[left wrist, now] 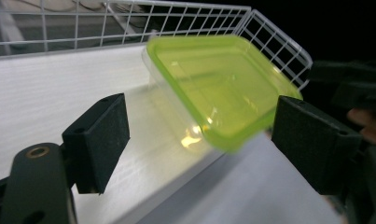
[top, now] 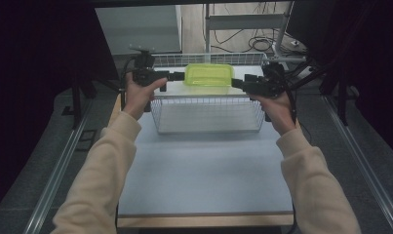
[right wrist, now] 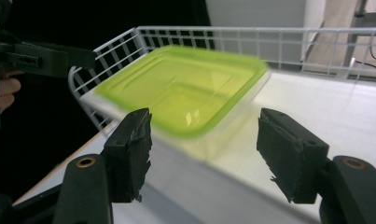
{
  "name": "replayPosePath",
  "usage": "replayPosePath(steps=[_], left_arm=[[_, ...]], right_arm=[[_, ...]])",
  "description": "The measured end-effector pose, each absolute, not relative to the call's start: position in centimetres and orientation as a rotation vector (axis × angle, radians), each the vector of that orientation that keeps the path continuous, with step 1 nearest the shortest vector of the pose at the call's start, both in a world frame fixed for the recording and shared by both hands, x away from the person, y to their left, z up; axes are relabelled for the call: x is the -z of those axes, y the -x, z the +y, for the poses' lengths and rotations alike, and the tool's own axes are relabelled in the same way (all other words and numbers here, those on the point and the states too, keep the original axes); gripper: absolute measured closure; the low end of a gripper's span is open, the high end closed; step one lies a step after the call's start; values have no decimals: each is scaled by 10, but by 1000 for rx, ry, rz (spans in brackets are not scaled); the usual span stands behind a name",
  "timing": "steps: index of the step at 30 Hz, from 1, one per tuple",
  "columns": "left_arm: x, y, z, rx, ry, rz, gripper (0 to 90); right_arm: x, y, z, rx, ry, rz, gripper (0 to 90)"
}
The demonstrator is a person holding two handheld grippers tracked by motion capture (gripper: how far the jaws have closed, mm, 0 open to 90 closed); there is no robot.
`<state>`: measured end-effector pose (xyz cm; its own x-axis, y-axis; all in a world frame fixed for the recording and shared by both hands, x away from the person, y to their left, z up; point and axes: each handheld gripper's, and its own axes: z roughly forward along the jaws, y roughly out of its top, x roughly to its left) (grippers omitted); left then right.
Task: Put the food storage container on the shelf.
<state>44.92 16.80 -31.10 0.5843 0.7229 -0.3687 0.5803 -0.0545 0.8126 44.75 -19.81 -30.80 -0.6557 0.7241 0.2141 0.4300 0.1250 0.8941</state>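
Lidded green box (top: 208, 75) sits inside the wire basket (top: 207, 115), at 12 o'clock on the table (top: 204, 170). Left gripper (top: 177, 76) at the box's 9 o'clock, right gripper (top: 239, 82) at 3 o'clock; both spread wide, grasping nothing.

A clear plastic container (top: 208, 77) with a lime-green lid (left wrist: 218, 84) sits at the far end of the table, over the white wire basket (top: 207, 115); it is rectangular with rounded corners, shallow, lid on and facing up; the lid is translucent, with a recessed centre panel; in both gripper views its outline is blurred, and it appears slightly tilted; whether it touches the white surface under it cannot be told.
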Motion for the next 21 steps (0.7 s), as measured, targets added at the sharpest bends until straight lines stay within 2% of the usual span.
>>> replayPosePath(steps=[4,8,9,13,21], left_arm=[[319,-415,167,-209,-1755,1033,194],[331,-389,167,-190,-1756,1009,194],[338,-378,167,-187,-1761,998,194],[369,-341,167,-201,-1780,964,197],[421,-304,165,-179,-1808,971,207]], right_arm=[[318,-424,-204,-1526,-1060,2162,341],[331,-405,-207,-1530,-1019,2189,332],[343,-391,-209,-1546,-983,2214,330],[364,-369,-213,-1571,-954,2233,313],[407,-329,-221,-1637,-944,2256,294]])
